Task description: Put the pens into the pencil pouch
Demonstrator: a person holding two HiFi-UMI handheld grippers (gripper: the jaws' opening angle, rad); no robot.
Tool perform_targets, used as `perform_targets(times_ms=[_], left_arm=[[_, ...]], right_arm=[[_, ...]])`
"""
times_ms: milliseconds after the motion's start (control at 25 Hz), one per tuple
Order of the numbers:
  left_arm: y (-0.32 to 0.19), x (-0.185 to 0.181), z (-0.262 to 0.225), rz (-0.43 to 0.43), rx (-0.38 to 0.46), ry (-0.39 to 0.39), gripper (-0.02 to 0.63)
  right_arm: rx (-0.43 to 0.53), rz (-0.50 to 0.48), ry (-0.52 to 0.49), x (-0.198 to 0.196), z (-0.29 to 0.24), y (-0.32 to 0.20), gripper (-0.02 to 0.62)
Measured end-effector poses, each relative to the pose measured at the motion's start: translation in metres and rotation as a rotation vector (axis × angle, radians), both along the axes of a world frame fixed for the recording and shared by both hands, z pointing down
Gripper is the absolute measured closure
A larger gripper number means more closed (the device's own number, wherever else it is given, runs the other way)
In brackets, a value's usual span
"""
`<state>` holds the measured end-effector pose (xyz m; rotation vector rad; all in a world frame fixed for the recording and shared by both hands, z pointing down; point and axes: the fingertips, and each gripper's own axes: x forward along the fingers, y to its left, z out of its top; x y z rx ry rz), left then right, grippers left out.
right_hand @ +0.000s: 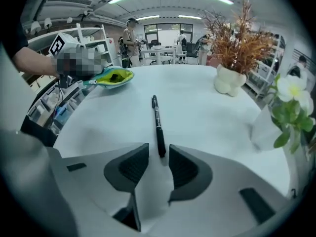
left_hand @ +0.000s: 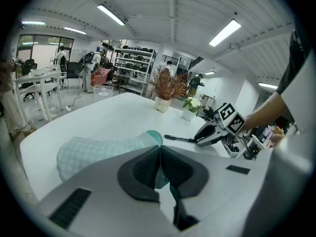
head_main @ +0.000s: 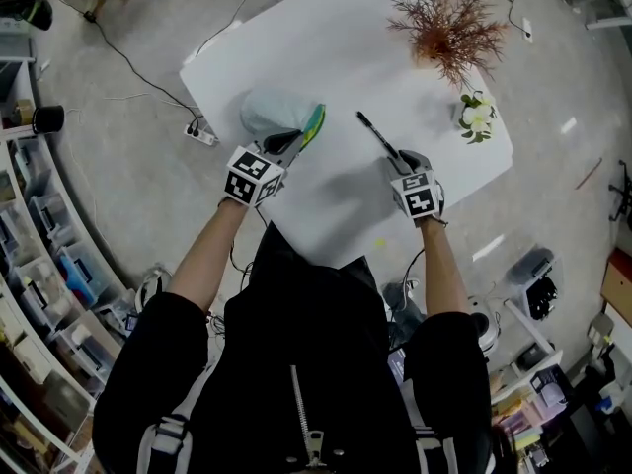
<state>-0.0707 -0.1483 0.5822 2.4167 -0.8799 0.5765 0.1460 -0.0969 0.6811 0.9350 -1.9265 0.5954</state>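
The pen is lying flat on the white table, its near end sitting between the jaws of the right gripper. Those jaws are standing slightly apart, wider than the pen, and are not clamping it. To the left, the pencil pouch is resting on the table with its green-lined mouth facing the pen. The left gripper is pinching the pouch's teal rim, jaws closed together. A dried plant is standing at the table's far edge.

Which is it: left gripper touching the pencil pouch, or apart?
Touching. The left gripper view shows the left gripper shut on the teal edge of the pencil pouch.
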Motion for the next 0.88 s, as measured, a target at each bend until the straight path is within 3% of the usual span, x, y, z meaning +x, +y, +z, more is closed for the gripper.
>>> perform_targets(times_ms=[240,440,880], left_arm=[[0.000,-0.001,0.002,-0.007,-0.002,-0.002,0.577],[0.001,-0.001,0.003,-0.012,-0.004,-0.001,0.577],[0.003,-0.004,0.000,-0.025,-0.004,0.002,0.577]], right_arm=[[-0.001,-0.011,0.011,-0.003,0.006,0.001,0.468],[0.002,-0.017,0.017,-0.007,0.006,0.004,0.543],[0.001,-0.017,-0.008,-0.012,-0.003,0.007,0.546]])
